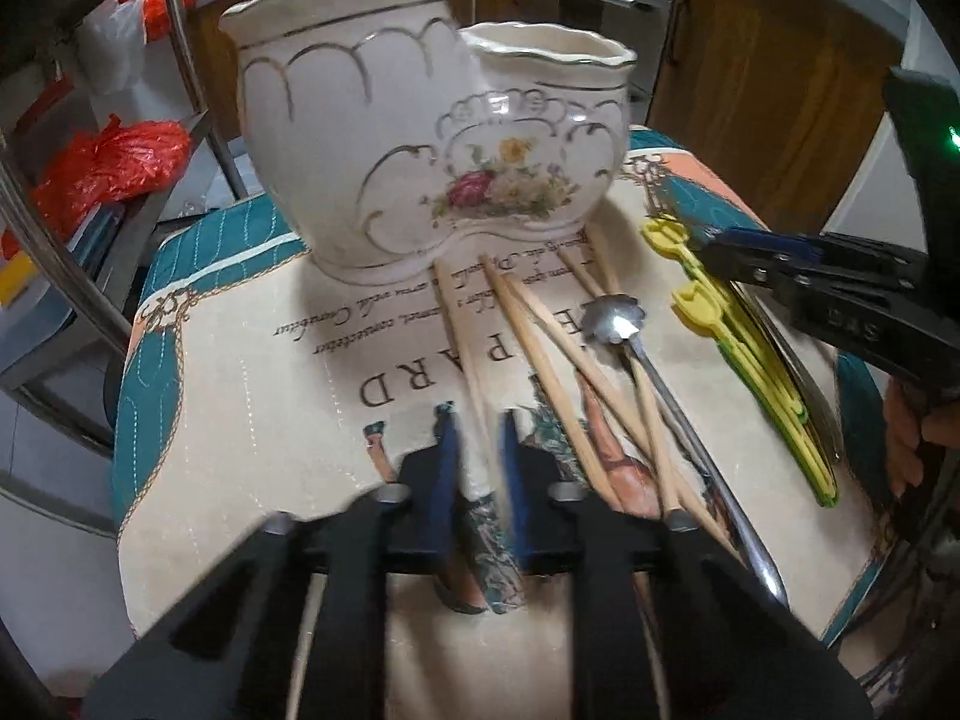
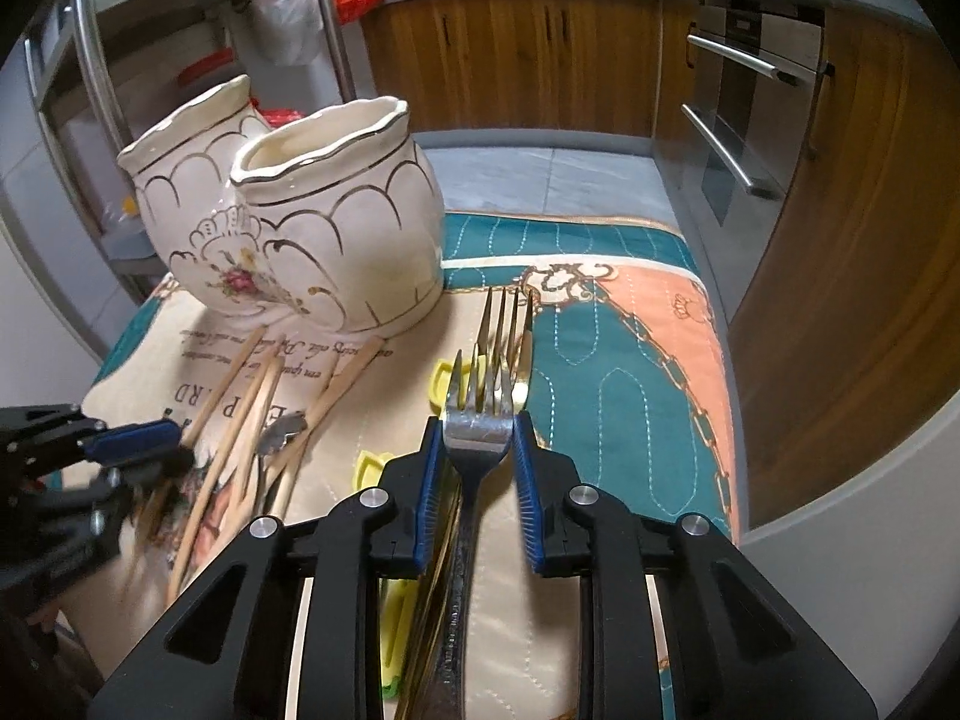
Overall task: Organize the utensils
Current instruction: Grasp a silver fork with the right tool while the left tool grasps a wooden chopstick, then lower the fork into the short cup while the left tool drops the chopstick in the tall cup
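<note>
left wrist view: left hand-held gripper (image 1: 477, 420) low over the desk (image 1: 252, 420), jaws nearly together, pinching one wooden chopstick (image 1: 459, 336); some blur at the tips
holder: cream two-pot ceramic utensil holder (image 1: 384, 138) upright at the far side of the printed cloth (image 1: 240, 360), both pots look empty from here
loose items: more chopsticks (image 1: 558, 354) fanned in front of holder, small metal spoon (image 1: 624, 324) lying across them
right side: yellow plastic utensils (image 1: 744, 348) on the cloth; right hand-held gripper (image 1: 720, 252) over them
right wrist view: right hand-held gripper (image 2: 480, 426) narrowed, blue pads against both sides of silver fork (image 2: 480, 420)
fork: tines point away toward the holder (image 2: 336, 228); gold fork (image 2: 507, 324) beyond it
left edge: left hand-held gripper (image 2: 174, 441) at the chopsticks (image 2: 240, 420)
</note>
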